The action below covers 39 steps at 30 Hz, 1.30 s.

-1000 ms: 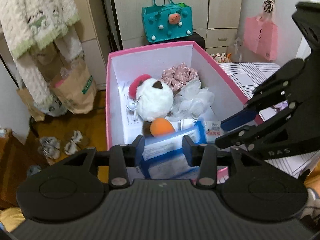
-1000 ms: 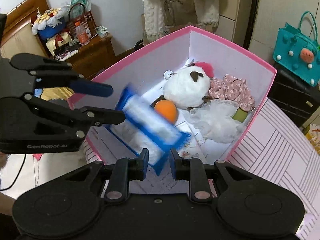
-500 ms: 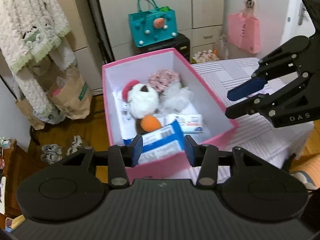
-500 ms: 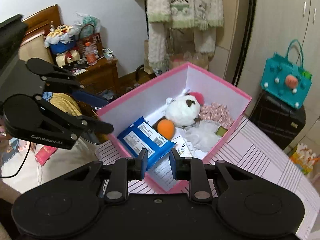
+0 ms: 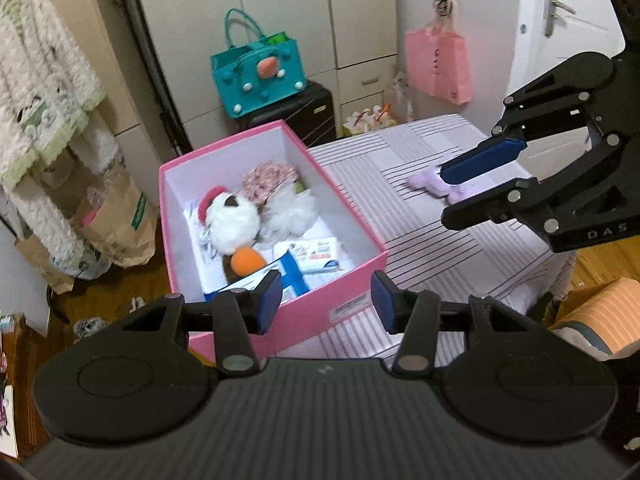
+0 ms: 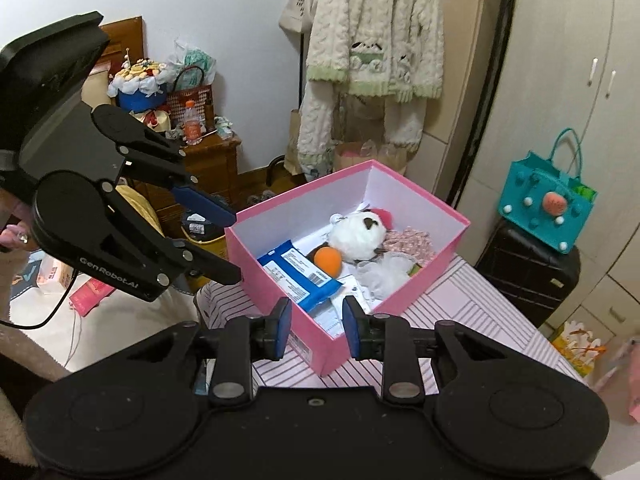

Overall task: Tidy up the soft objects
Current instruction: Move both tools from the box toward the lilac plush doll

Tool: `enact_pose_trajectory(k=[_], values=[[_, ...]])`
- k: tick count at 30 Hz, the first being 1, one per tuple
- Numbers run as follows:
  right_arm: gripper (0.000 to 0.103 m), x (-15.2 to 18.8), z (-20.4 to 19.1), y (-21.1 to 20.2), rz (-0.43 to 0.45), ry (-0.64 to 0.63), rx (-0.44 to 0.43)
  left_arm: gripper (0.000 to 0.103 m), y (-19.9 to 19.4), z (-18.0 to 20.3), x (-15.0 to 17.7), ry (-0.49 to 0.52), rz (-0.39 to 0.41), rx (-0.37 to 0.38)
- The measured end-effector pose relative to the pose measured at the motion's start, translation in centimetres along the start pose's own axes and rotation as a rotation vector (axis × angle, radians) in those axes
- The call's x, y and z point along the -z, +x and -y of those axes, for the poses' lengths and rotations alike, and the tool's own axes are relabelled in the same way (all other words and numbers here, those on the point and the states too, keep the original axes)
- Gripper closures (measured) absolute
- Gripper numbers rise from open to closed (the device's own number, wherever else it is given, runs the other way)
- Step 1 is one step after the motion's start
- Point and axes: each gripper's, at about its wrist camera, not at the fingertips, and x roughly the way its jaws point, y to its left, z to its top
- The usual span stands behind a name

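Observation:
A pink box (image 5: 352, 272) (image 6: 312, 332) stands on the striped bed. Inside lie a white plush with a red cap (image 5: 230, 220) (image 6: 360, 232), an orange ball (image 5: 246, 260) (image 6: 327, 260), a floral fabric piece (image 5: 268, 174), a white mesh puff (image 5: 292, 210) and a blue wipes pack (image 6: 300, 276) (image 5: 292, 276). A lilac soft item (image 5: 430, 182) lies on the bed beyond the box. My left gripper (image 5: 322, 302) (image 6: 230, 248) is open and empty above the box's near edge. My right gripper (image 6: 312, 320) (image 5: 448, 192) is open and empty, near the lilac item.
A teal bag (image 5: 260, 76) sits on a black suitcase (image 5: 304, 114) behind the box. A pink bag (image 5: 438, 64) hangs on the cabinet. Fluffy clothes (image 6: 372, 48) hang at the wall. Paper bags (image 5: 116, 216) stand on the floor. A wooden nightstand (image 6: 208, 168) holds clutter.
The blue wipes pack was dropped into the box and lies there. Both grippers have pulled back and up from the box, and both are open and empty.

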Motion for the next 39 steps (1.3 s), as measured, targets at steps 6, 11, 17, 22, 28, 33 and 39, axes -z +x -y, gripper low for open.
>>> enact_pose_trajectory(k=[6,11,17,22,28,33,39], values=[[0.057,2.0,0.5,-2.6,0.024,0.006,0.040,0.053,-1.1,1.9,-0.8,0.041,0.036,0.026],[0.052,4.1,1.5,-3.8,0.023,0.032,0.070,0.051,-0.7,3.7,-1.8,0.076,0.040,0.052],[0.046,6.7,3.7,-4.6,0.011,0.090,0.089,0.048,0.8,5.9,-3.1,0.114,0.025,0.090],[0.041,8.9,6.0,-4.3,-0.002,0.152,0.092,0.046,2.8,7.5,-4.4,0.130,0.003,0.135],[0.039,11.7,9.2,-3.2,-0.026,0.224,0.078,0.043,6.3,9.3,-5.8,0.115,-0.029,0.182],[0.035,13.8,11.8,-1.7,-0.001,0.235,0.140,0.042,9.5,10.3,-7.2,0.073,-0.064,0.232],[0.031,16.2,14.5,0.9,0.011,0.244,0.232,0.037,11.6,11.9,-8.2,0.066,-0.062,0.234]])
